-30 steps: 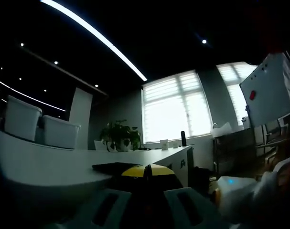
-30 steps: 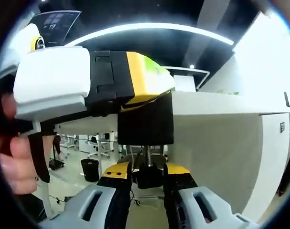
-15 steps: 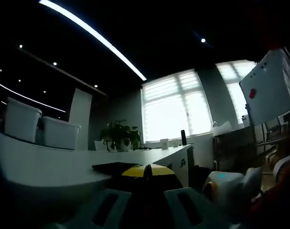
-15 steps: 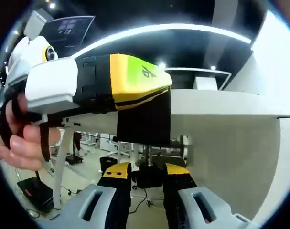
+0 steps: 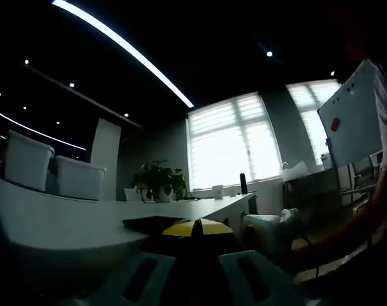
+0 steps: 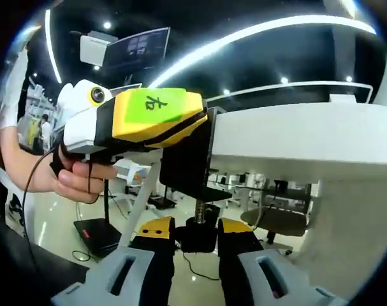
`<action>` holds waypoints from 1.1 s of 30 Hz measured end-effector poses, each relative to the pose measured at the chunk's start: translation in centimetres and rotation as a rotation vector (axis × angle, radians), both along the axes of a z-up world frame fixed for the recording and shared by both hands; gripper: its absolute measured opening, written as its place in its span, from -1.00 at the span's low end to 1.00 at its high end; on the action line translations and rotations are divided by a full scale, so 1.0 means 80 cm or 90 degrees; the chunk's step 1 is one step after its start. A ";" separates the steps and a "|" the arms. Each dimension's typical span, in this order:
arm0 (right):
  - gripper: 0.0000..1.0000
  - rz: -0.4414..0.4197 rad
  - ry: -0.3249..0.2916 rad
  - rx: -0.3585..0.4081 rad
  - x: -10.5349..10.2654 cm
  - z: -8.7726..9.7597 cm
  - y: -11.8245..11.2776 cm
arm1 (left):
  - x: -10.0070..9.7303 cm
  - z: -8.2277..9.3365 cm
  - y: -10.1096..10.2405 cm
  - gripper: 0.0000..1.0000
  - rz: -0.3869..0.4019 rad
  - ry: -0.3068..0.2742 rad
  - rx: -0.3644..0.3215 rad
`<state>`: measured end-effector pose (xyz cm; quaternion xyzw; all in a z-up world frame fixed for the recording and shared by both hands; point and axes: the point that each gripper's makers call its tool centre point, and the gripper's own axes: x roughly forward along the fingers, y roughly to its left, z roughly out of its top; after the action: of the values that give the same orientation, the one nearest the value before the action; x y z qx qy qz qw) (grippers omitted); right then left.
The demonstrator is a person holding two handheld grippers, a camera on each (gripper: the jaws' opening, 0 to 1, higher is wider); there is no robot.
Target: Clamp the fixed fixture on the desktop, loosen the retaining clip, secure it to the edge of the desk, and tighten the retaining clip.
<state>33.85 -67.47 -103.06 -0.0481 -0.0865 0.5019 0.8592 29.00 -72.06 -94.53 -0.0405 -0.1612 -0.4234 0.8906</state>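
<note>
Your right gripper (image 6: 196,236) pinches the clamp's screw knob (image 6: 198,236) under the desk edge (image 6: 295,137); your left gripper (image 6: 136,121) grips the clamp body (image 6: 187,162).

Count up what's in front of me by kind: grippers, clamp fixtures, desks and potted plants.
Grippers: 2, the left gripper holding the clamp's top and the right gripper with its jaws around the screw knob
Clamp fixtures: 1, the black clamp fixture on the desk edge
Desks: 1, the white desk
Potted plants: 1, the potted plant
Total: 5
</note>
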 end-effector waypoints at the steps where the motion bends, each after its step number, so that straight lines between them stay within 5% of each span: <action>1: -0.49 0.002 0.001 0.001 0.000 0.000 0.000 | 0.000 0.000 0.000 -0.97 0.000 0.000 0.000; 8: -0.44 -0.032 0.019 0.032 0.000 -0.002 -0.004 | 0.000 0.000 0.000 -0.97 0.002 -0.002 -0.004; 12: -0.14 -0.168 -0.014 0.034 0.009 0.002 -0.025 | -0.001 0.000 0.000 -0.97 0.004 -0.004 -0.002; 16: -0.26 -0.257 -0.061 0.004 -0.012 0.006 -0.018 | -0.002 0.000 0.001 -0.97 0.008 -0.007 -0.002; 20: -0.25 -0.363 -0.033 0.053 -0.016 0.015 -0.033 | -0.002 -0.001 0.001 -0.97 0.010 -0.008 0.000; 22: -0.25 -0.387 -0.018 0.086 -0.022 0.018 -0.033 | -0.002 -0.001 0.001 -0.97 0.011 -0.008 -0.001; 26: -0.26 -0.430 -0.047 0.088 -0.030 0.017 -0.026 | -0.002 0.000 0.001 -0.97 0.014 -0.013 -0.006; 33: -0.30 -0.446 -0.021 0.085 -0.018 0.008 -0.014 | -0.002 0.000 0.001 -0.97 0.019 -0.011 -0.007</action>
<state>32.43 -68.58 -102.43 -0.0268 -0.1115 0.1689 0.9789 28.84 -71.96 -94.55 -0.0394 -0.1716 -0.4097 0.8951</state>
